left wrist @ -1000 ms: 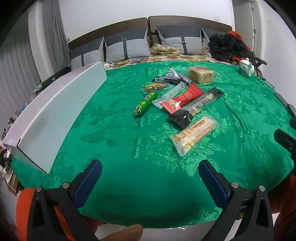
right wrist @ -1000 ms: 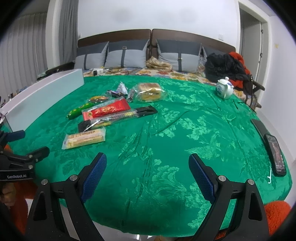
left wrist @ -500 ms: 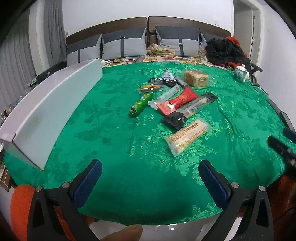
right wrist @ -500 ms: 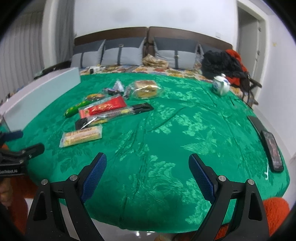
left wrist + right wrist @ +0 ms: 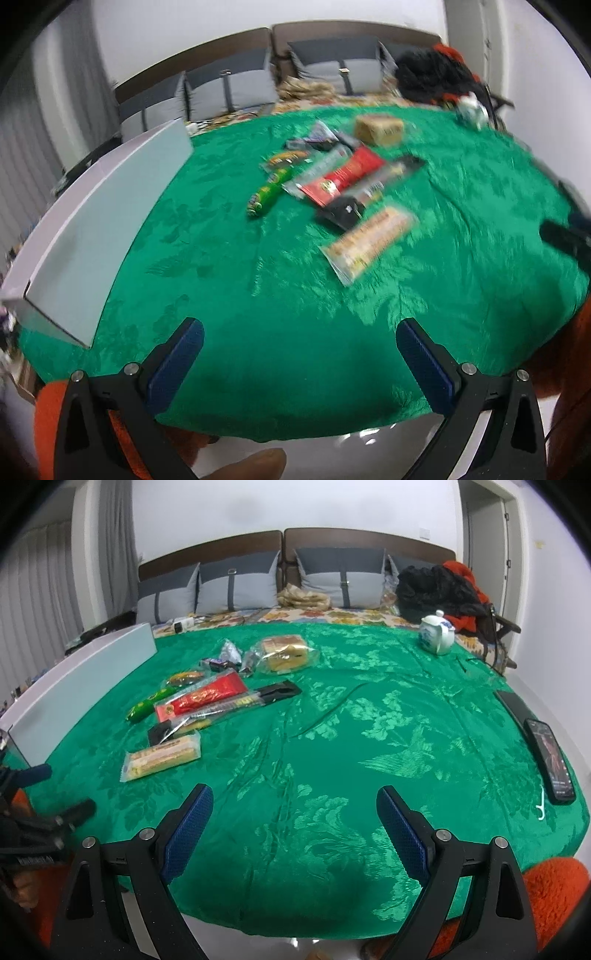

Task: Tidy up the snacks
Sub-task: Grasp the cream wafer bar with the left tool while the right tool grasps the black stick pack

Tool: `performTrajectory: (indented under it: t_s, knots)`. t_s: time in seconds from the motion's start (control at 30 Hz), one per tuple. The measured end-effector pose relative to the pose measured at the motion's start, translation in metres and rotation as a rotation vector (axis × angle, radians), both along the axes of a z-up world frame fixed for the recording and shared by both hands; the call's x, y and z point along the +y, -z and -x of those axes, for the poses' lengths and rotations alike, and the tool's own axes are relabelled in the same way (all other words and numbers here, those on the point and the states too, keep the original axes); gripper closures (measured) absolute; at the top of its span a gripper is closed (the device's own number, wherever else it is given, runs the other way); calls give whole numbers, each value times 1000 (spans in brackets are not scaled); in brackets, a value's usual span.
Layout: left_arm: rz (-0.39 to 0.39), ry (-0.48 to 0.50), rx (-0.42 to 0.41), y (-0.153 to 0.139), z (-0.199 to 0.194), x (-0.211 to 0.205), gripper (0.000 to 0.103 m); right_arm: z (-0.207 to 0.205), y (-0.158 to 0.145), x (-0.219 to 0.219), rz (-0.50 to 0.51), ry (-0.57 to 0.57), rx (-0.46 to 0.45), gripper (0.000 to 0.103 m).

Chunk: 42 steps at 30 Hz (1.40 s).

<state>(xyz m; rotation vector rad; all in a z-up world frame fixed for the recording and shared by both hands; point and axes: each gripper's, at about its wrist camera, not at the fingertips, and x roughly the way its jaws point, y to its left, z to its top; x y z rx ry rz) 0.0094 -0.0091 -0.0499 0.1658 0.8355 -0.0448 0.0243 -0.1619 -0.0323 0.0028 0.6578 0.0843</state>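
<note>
Snacks sit in a loose cluster, upper centre of the left wrist view. Nearest to us is the clear-wrapped wafer pack (image 5: 371, 242), then the black-ended long pack (image 5: 369, 190), red packet (image 5: 341, 175), green tube snack (image 5: 267, 192) and, at the far end, the bagged bread (image 5: 378, 127). None lifted — all lie flat on the green cloth (image 5: 258, 295).

Change vs. half a sec ago: the left wrist view has gone blurred and the cluster now sits larger and slightly nearer in frame, so we judge the left gripper (image 5: 299, 354) to be moving in toward the snacks. Right view barely differs. Meaning for the task: approach only, no sorting done yet.

Claws: left gripper's fingers spread wide, nothing between them. Right gripper (image 5: 293, 825) likewise spread wide and empty, over bare cloth at lower centre, well apart from the wafer pack at centre left.

Containers: one white box (image 5: 92, 236) along the left edge of the left view, its side wall facing us. Interior not visible from either cam — contents cannot be told. A white teapot (image 5: 436, 635) stands upper right in the right view, lid on; a phone (image 5: 550, 758) lies at the right edge.
</note>
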Motion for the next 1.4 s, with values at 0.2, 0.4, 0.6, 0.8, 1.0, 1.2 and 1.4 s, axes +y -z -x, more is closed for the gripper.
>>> performTrajectory:
  t_s: [0.2,0.4,0.6,0.8,1.0,1.2,1.4]
  knots:
    - [-42,157,33,-16,-59,-21,0,2,-2,4,0,-27,-16,11]
    - [57,223,357,26,-123,-36,7,6,-8,-4,-20,-9,-34,11]
    - [66,219,378,16,-111,-44,73,5,-8,-10,-36,0,-25,11]
    - [42,159,330,13,-51,-21,71,1,-4,-19,-89,19,9,11]
    - [43,81,254,18,-55,-5,54,-11,12,-16,-147,-1,130,11]
    - [71,-13,211,17,-60,11,75,-40,1,-13,-321,-45,213,11]
    - [85,-77,157,19,-52,43,74,-151,-2,19,-392,-9,431,13]
